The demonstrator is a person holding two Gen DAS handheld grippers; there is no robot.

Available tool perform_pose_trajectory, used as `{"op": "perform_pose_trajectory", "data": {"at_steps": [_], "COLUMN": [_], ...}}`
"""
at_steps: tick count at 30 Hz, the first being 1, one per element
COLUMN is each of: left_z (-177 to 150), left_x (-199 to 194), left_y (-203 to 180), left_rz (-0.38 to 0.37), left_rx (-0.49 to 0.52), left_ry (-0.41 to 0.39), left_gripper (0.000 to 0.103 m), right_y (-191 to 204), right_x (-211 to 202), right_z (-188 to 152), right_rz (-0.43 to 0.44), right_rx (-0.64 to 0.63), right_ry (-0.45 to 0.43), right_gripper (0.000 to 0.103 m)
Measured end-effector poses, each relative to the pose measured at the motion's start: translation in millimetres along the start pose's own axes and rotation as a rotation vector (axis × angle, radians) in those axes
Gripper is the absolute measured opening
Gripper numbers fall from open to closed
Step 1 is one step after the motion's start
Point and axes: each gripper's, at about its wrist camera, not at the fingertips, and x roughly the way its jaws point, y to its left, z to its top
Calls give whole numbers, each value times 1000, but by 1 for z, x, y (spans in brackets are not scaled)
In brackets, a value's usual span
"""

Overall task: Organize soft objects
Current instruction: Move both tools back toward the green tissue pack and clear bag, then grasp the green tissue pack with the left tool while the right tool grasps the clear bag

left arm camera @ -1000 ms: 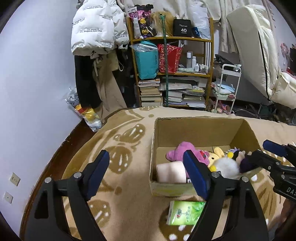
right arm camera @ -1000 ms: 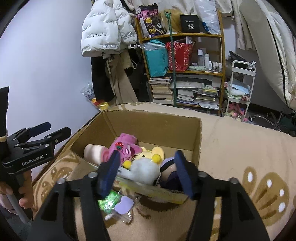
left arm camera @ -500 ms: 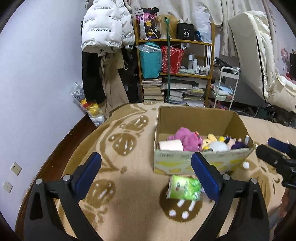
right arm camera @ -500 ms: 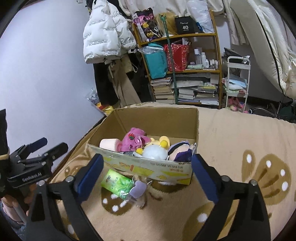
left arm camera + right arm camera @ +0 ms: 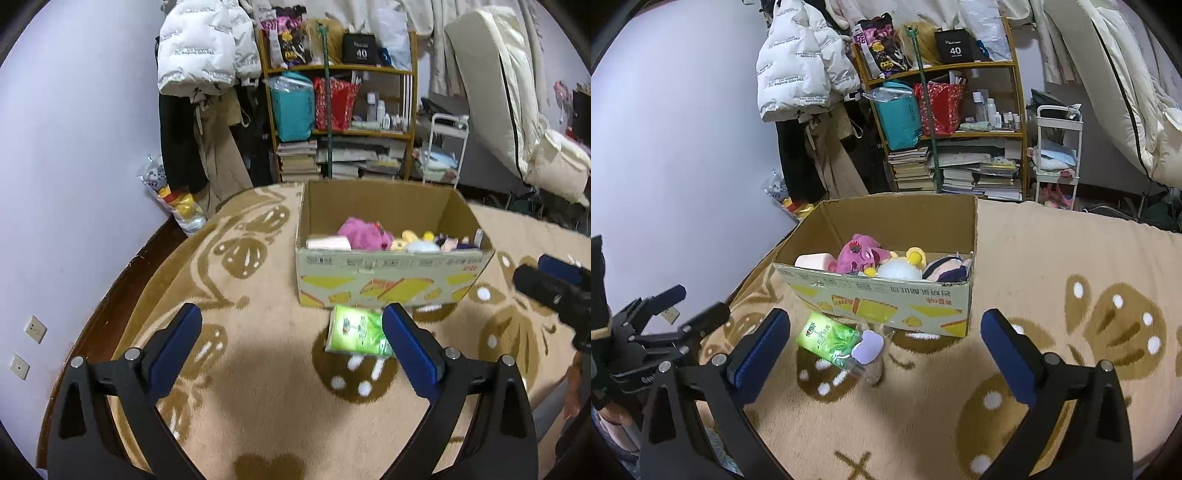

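The cardboard box point(image 5: 886, 295) on the carpet point(image 5: 1052, 258) now holds the soft toys point(image 5: 860, 254). Both tools, left tool point(image 5: 291, 325) and right tool point(image 5: 886, 332), have drawn back, jaws just opened wide and empty; the green pack point(image 5: 827, 338) waits outside.

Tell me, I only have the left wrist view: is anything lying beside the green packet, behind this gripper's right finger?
Observer: Yes. The right wrist view shows a small clear plastic item with a lavender top lying against the green packet, on the rug in front of the cardboard box.
Operator: Is the right gripper carrying anything? I see only its tips.
Observer: No. The right gripper is wide open. Its jaws have just been opening, and there is nothing between the pads.
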Motion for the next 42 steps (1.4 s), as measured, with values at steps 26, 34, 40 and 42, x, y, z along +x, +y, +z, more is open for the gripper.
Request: {"op": "perform_pose_trajectory", "data": {"at_steps": [26, 34, 40, 42], "left_z": [-2, -6, -9, -9], "left_x": [34, 57, 69, 74], "left_y": [-8, -15, -21, -21], "left_rz": [-12, -10, -12, -16], "left_rx": [27, 55, 71, 73], "left_ry": [80, 123, 145, 151], "left_gripper": [97, 97, 97, 97], "right_y": [-10, -15, -21, -23], "right_x": [33, 57, 72, 76], "right_z": [-11, -12, -14, -15], "right_rz": [-7, -18, -5, -5], "right_rx": [42, 71, 117, 124], "right_ry": [77, 119, 145, 153], "right_gripper": [103, 103, 103, 103]}}
